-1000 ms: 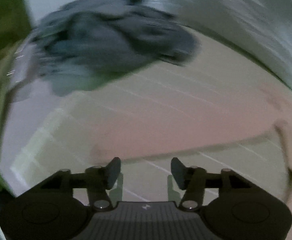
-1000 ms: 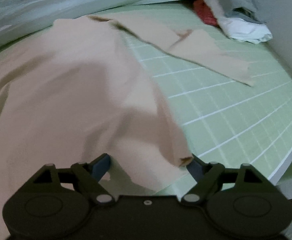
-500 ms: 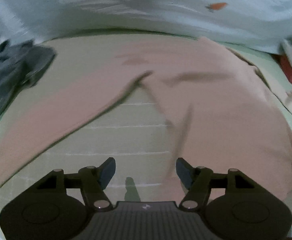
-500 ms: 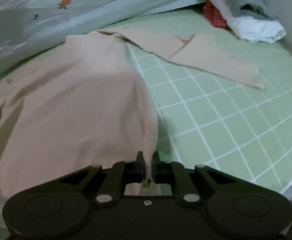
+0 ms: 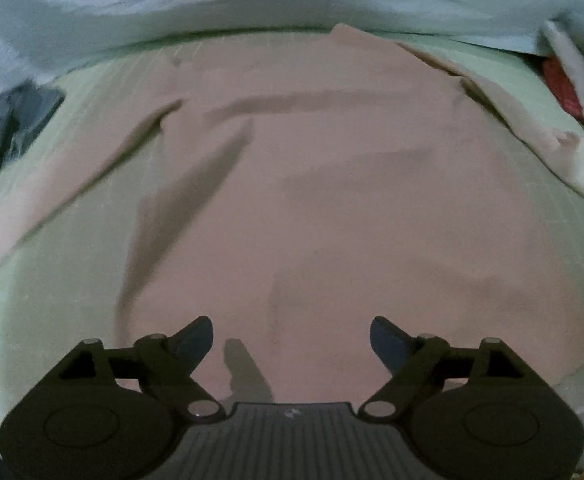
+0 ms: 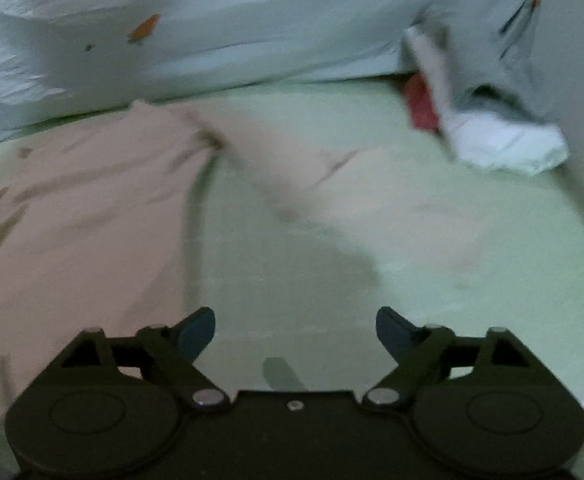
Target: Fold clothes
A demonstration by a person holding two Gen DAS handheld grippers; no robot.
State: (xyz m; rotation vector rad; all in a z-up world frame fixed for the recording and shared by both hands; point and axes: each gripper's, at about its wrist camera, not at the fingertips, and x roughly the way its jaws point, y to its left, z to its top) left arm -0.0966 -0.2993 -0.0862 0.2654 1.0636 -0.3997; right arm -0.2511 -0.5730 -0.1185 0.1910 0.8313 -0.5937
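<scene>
- Peach-pink fabric: the shirt lies spread flat on the green grid mat, and it serves as the landmark for everything else.
- Above its hem, the left gripper hangs with both fingers spread wide apart, nothing between them; cloth fills the gap below.
- Off the shirt's right side, the right gripper hovers over bare mat, its fingers likewise spread and holding nothing.
- From the shirt's right shoulder, one sleeve runs out across the mat, away from the body.
- On the shirt's other side, the left sleeve slants out toward the mat's edge.
- Beyond the collar end of the shirt lies a pale blue-green quilt printed with small orange carrots.
- Past the right sleeve's far end sits a heap of clothes, white and red.
- Beyond the left sleeve, a dark grey garment lies crumpled at the mat's border.
</scene>
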